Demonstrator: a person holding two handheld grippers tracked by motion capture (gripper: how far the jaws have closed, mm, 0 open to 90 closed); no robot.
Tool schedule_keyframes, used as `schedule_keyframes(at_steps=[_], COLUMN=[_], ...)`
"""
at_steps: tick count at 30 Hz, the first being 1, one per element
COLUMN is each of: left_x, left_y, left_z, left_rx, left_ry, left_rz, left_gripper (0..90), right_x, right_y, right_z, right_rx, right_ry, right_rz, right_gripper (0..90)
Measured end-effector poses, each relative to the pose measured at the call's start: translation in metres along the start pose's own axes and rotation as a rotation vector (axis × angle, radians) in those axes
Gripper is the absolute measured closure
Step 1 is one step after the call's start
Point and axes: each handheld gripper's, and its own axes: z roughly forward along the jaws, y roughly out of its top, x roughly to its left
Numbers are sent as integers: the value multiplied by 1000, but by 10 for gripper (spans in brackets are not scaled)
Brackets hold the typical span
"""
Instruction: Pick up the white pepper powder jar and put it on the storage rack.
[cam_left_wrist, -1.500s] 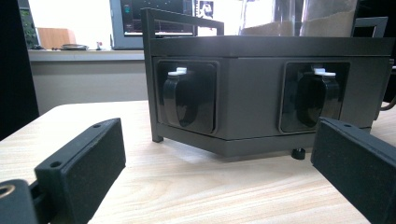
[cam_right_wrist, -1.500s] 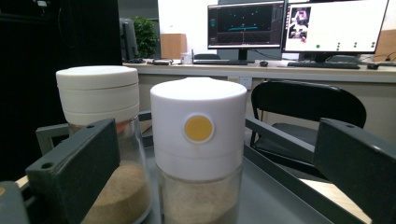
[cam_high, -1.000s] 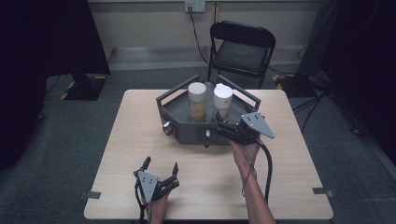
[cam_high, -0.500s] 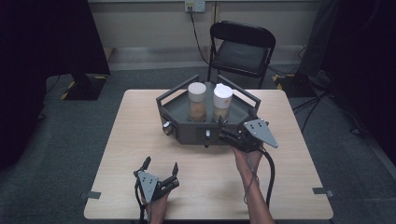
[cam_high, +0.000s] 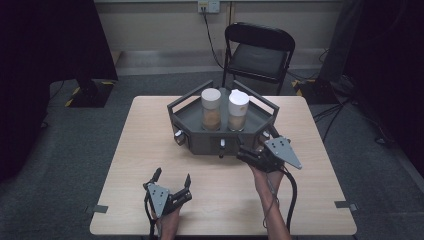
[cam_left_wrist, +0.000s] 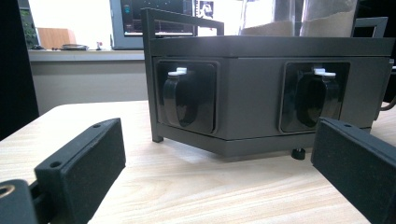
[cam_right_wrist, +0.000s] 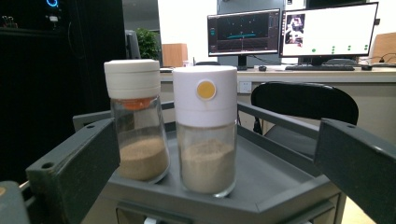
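Observation:
A dark grey six-sided tray (cam_high: 205, 143) stands at the middle of the wooden table (cam_high: 145, 135). Two glass jars of tan powder stand upright in it, side by side. One has a white cap over an orange ring (cam_right_wrist: 137, 119); the other has a white cap with a yellow dot (cam_right_wrist: 206, 128). From above they are the left jar (cam_high: 210, 107) and the right jar (cam_high: 238, 110). My right gripper (cam_high: 248, 151) is open just off the tray's front right corner, facing the jars. My left gripper (cam_high: 172, 176) is open near the front edge, empty, facing the tray's front wall (cam_left_wrist: 252, 93).
Two black latches with white tabs (cam_left_wrist: 184, 98) (cam_left_wrist: 314, 98) are set into the tray's front faces. A black folding chair (cam_high: 260, 50) stands behind the table. Monitors (cam_right_wrist: 289, 32) sit on a desk far behind. Bare tabletop lies between the grippers.
My right gripper has drawn back from the tray toward the near edge and slightly right. The left gripper and the jars have not moved.

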Motion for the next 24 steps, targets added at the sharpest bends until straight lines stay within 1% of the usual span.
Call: schedule_keyframes(at_steps=[4, 6, 9, 14, 15, 20, 24], left_x=[0, 0, 0, 0, 0, 0, 0], left_y=[0, 0, 0, 0, 0, 0, 0], left_z=[0, 0, 0, 0, 0, 0, 0], left_rx=[0, 0, 0, 0, 0, 0, 0], left_ry=[0, 0, 0, 0, 0, 0, 0], left_rz=[0, 0, 0, 0, 0, 0, 0], left_gripper=[24, 24, 24, 24, 24, 24, 24], right_x=[2, 2, 3, 5, 5, 4, 5], right_y=[-3, -5, -6, -9, -11, -13, -16], right_z=[-6, -11, -15, -22, -23, -31, -37], right_rx=[-1, -14, -8, 7, 2, 14, 14], right_ry=[-9, -3, -3, -17, -18, -19, -32], right_rz=[3, 14, 8, 4, 5, 17, 10], right_gripper=[0, 0, 0, 0, 0, 0, 0])
